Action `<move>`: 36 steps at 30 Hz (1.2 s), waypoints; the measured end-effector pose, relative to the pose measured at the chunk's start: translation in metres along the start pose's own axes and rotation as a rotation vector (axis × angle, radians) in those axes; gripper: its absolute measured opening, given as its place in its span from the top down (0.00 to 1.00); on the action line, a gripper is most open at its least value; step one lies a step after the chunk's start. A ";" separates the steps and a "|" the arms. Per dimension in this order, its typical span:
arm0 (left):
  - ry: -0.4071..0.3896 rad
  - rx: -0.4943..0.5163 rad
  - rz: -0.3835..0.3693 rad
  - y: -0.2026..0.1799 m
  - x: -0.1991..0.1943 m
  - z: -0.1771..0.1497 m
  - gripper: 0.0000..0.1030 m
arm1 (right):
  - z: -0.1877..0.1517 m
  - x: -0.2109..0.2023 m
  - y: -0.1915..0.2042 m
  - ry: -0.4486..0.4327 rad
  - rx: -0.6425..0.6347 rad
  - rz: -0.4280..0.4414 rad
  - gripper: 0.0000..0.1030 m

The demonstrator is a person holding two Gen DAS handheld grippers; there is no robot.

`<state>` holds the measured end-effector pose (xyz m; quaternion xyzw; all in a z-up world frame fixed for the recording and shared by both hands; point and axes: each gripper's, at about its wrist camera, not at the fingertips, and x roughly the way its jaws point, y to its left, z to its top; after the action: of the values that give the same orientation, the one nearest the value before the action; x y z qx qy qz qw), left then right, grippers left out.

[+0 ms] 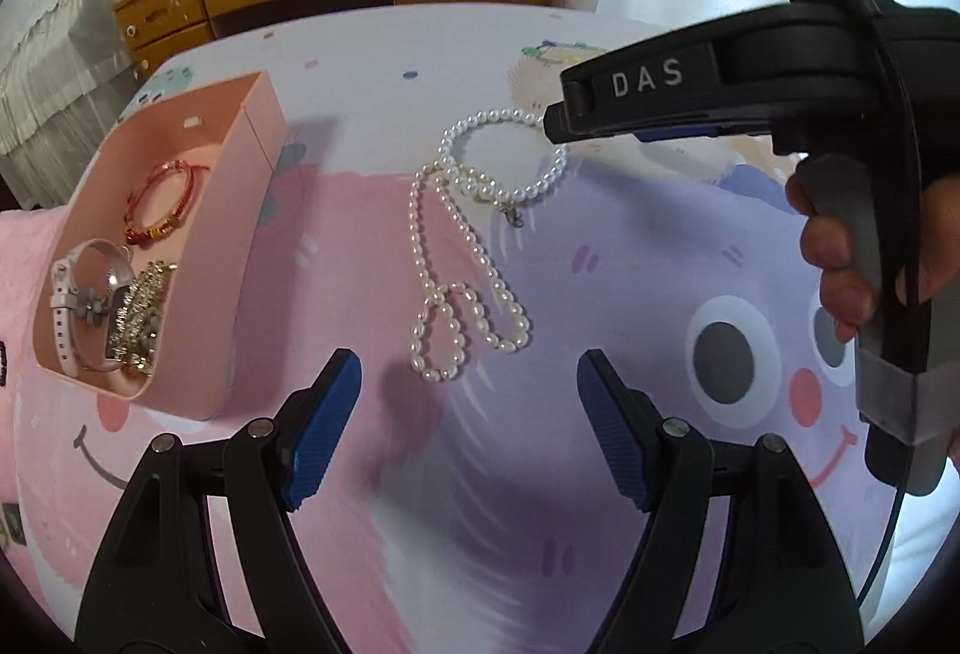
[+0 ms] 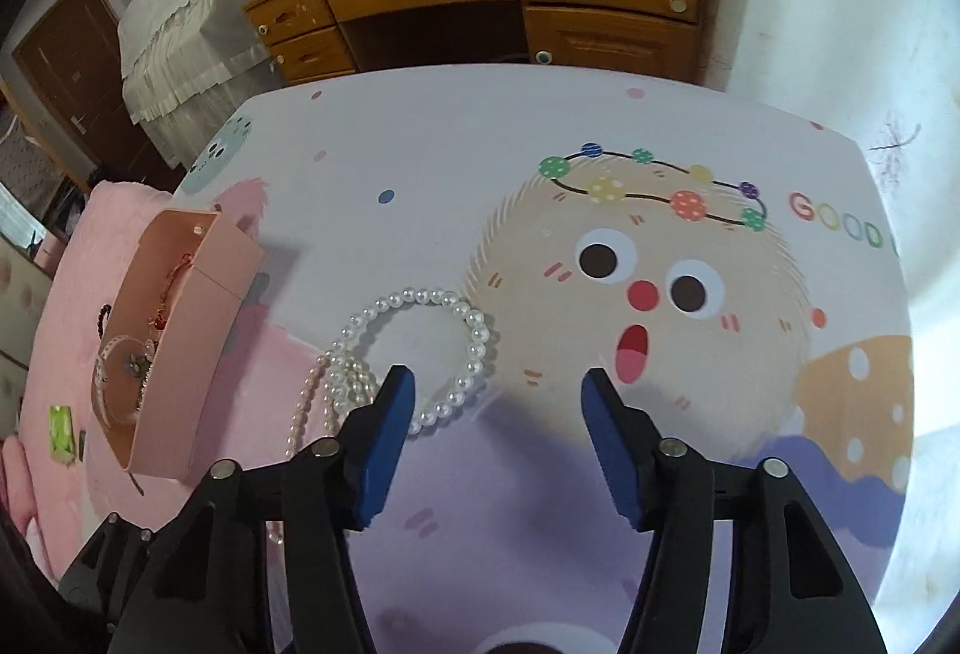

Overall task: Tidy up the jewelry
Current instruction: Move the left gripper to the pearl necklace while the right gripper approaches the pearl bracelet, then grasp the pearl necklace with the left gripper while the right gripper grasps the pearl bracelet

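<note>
Both wrist views tilt steeply down, near; share pearl necklace (image 1: 462, 246), pink box (image 2: 180, 348).

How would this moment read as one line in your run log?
pearl necklace: loose on cloth | pink box: holds bracelets, watch | right gripper: open at necklace's far loop | left gripper: open, empty

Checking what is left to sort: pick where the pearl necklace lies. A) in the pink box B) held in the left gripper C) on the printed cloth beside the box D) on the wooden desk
C: the pearl necklace lies loose on the printed cloth, apart from the pink box, with no pad pressing it.
</note>
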<state>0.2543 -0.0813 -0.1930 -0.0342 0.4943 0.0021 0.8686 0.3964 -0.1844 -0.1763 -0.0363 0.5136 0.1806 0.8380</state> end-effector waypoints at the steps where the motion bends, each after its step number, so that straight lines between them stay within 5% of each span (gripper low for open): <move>1: 0.006 -0.007 0.001 0.001 0.004 0.001 0.30 | 0.000 0.004 0.000 0.000 -0.008 -0.008 0.50; 13: -0.021 0.042 -0.003 0.003 0.031 0.018 0.31 | 0.016 0.031 0.010 0.012 -0.122 0.009 0.72; 17: -0.036 0.050 -0.009 0.004 0.030 0.022 0.51 | 0.018 0.035 0.017 0.028 -0.161 -0.007 0.78; 19: -0.032 0.049 -0.011 0.004 0.030 0.024 0.58 | 0.020 0.037 0.019 0.052 -0.167 0.026 0.92; 26: 0.003 0.046 -0.011 0.006 0.027 0.027 0.93 | 0.018 0.037 0.026 0.082 -0.176 0.023 0.93; 36: 0.057 0.019 -0.046 0.017 0.020 0.027 0.97 | -0.006 0.016 0.012 0.141 -0.104 0.026 0.93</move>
<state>0.2869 -0.0635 -0.1971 -0.0371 0.5177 -0.0235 0.8544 0.3938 -0.1704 -0.1917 -0.0855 0.5617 0.2148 0.7944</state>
